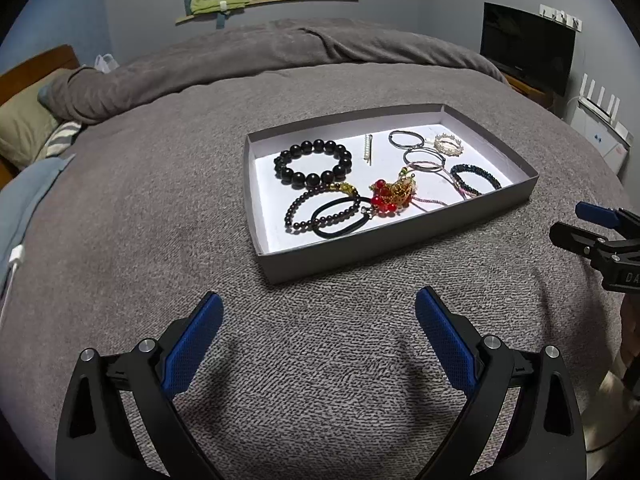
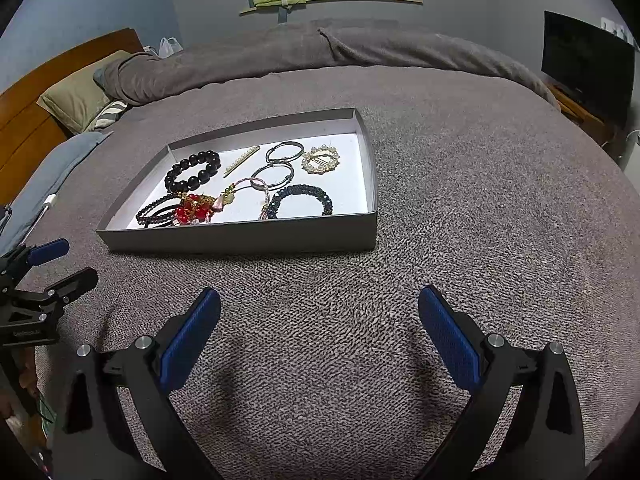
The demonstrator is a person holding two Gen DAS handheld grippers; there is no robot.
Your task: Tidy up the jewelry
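On grey bed blanket (image 1: 160, 184): jewelry tray (image 1: 400, 248); left gripper (image 1: 319, 308), right gripper (image 2: 319, 304) spread apart, empty.

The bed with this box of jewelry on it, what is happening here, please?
A person holds a claw in each hand above the grey blanket. The left claw and right claw are both open and hold nothing. All the jewelry lies in the shallow grey box: a big black bead bracelet, a red bead piece, metal rings, a pearl brooch and others. Nothing is being touched at this moment.
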